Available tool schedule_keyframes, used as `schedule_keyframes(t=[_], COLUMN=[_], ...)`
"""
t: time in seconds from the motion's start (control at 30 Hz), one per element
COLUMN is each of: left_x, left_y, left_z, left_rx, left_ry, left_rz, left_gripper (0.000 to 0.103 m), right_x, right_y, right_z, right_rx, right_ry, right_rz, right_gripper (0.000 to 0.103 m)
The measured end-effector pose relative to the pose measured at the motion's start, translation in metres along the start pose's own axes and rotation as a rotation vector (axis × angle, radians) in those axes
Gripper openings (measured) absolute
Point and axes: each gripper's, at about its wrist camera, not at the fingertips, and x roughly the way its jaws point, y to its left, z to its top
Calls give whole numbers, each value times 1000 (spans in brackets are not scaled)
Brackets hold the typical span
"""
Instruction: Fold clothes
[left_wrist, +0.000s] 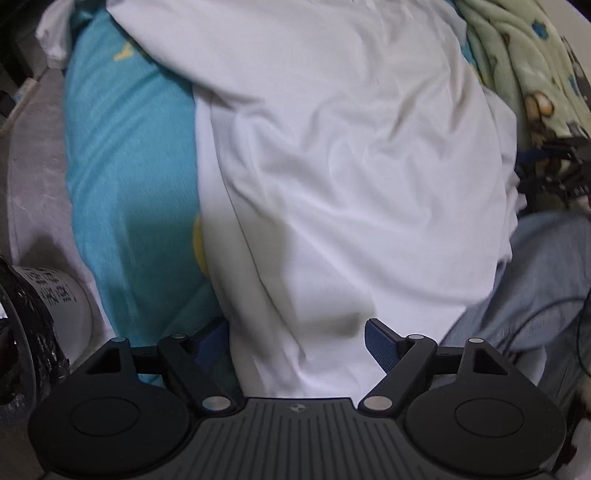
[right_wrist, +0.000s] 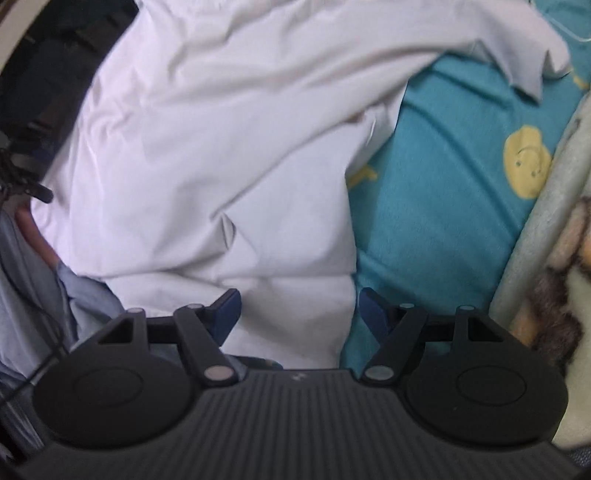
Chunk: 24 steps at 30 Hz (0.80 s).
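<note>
A crumpled white garment (left_wrist: 332, 166) lies spread on a teal sheet (left_wrist: 129, 166) printed with yellow smiley faces. My left gripper (left_wrist: 297, 341) points down at the garment's near left edge. Its blue pads stand wide apart with white cloth between them, and neither pad clearly presses on it. In the right wrist view the same white garment (right_wrist: 221, 147) fills the left and centre. My right gripper (right_wrist: 299, 310) stands open over the garment's near right corner, one pad over the cloth and the other over the teal sheet (right_wrist: 443, 203).
A green fleece blanket (left_wrist: 524, 74) (right_wrist: 554, 258) is bunched along the right side. A person's light blue trousers (left_wrist: 535, 295) (right_wrist: 29, 277) and a dark cable (left_wrist: 546, 306) are near the garment's near edge. A white labelled cylinder (left_wrist: 55, 295) stands at the left.
</note>
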Motion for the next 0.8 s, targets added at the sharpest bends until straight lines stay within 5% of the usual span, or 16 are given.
schedule_keyframes(t=[0.07, 0.1, 0.2, 0.27, 0.57, 0.8], left_x=[1, 1, -2, -11, -72, -70], left_y=[1, 0, -8, -12, -17, 4], left_z=[-2, -3, -7, -9, -45, -66], left_rx=[0, 10, 54, 58, -23, -150], left_ry=[6, 11, 6, -13, -174, -240], left_rz=[-11, -7, 45, 63, 34, 66], left_gripper=[61, 47, 8, 5, 4, 5], right_x=[12, 17, 20, 15, -45, -42], right_y=[5, 11, 35, 47, 88, 76], right_z=[2, 2, -4, -10, -46, -52], right_rx=[-14, -31, -141, -196, -298, -174], right_ry=[49, 71, 120, 149, 149, 70], right_rz=[3, -6, -61, -58, -117, -95], right_gripper=[69, 64, 34, 12, 7, 9])
